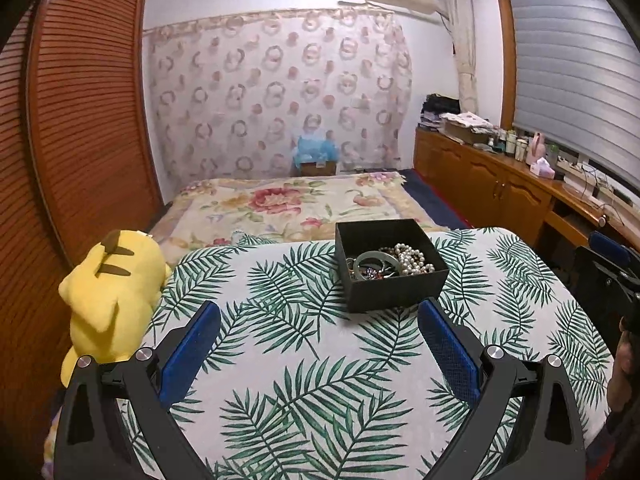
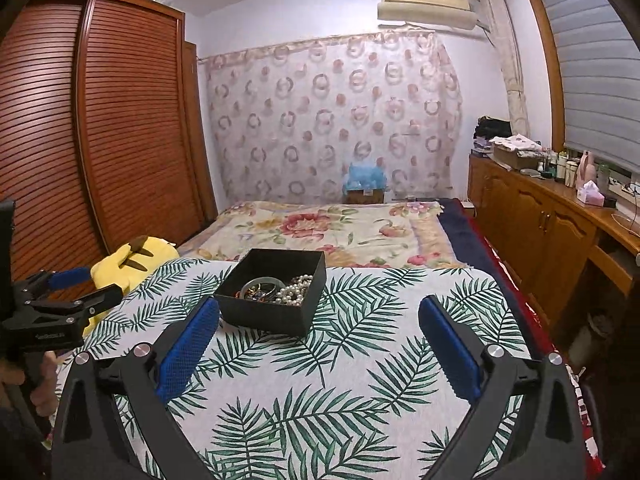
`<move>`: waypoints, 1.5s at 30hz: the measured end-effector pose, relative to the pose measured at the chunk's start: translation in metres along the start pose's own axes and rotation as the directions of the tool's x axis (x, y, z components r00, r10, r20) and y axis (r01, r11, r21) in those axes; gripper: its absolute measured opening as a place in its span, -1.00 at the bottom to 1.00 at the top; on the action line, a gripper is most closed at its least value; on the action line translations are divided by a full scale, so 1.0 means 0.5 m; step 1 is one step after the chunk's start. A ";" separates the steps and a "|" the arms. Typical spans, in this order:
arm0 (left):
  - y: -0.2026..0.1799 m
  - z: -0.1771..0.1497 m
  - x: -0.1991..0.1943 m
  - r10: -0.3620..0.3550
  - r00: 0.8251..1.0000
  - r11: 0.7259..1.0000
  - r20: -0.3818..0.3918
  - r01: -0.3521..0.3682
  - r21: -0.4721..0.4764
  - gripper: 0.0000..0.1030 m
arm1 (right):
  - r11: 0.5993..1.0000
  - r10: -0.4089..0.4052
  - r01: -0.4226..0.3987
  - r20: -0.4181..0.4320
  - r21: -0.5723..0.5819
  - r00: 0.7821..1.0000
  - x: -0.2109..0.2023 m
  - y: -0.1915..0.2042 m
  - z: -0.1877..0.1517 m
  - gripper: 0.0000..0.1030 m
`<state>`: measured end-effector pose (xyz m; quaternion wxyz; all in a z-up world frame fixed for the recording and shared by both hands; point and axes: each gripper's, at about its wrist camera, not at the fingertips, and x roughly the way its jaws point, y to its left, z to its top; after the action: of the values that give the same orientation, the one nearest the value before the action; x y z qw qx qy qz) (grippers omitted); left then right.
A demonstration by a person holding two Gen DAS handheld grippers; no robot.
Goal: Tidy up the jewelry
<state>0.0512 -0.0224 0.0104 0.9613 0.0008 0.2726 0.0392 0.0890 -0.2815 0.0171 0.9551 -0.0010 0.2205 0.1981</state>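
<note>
A black jewelry box sits on a palm-leaf tablecloth, holding a pearl necklace, a grey-green bangle and what may be beaded pieces. Left gripper and right gripper hover nearby, jaws wide apart, gripping nothing.

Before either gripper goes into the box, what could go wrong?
1. The jewelry lies piled together in the black box: the pearl strand rests against the bangle, so pulling one piece could drag others out.
2. The box sits loose on a leaf-print cloth; a sideways pull might slide or tip it.
3. Both the left gripper and right gripper are open and aimed at the same box, so they could collide.
</note>
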 end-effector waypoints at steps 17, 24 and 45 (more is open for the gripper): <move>0.008 -0.004 -0.016 0.005 1.000 1.000 0.008 -0.005 -0.005 0.85 | 1.000 0.004 -0.004 -0.001 -0.003 1.000 -0.005 0.011 -0.003 0.95; 0.009 -0.004 -0.017 0.005 1.000 1.000 0.012 -0.005 -0.006 0.85 | 1.000 0.000 0.000 0.003 -0.003 1.000 -0.007 0.013 -0.004 0.95; -0.003 0.005 -0.031 -0.006 0.999 1.000 0.033 0.006 -0.008 0.85 | 1.000 -0.002 0.002 0.011 0.004 1.000 -0.018 0.006 -0.005 0.95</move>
<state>0.0396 -0.0251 0.0208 0.9659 -0.0035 0.2563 0.0373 0.0791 -0.2825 0.0188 0.9564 0.0016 0.2157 0.1970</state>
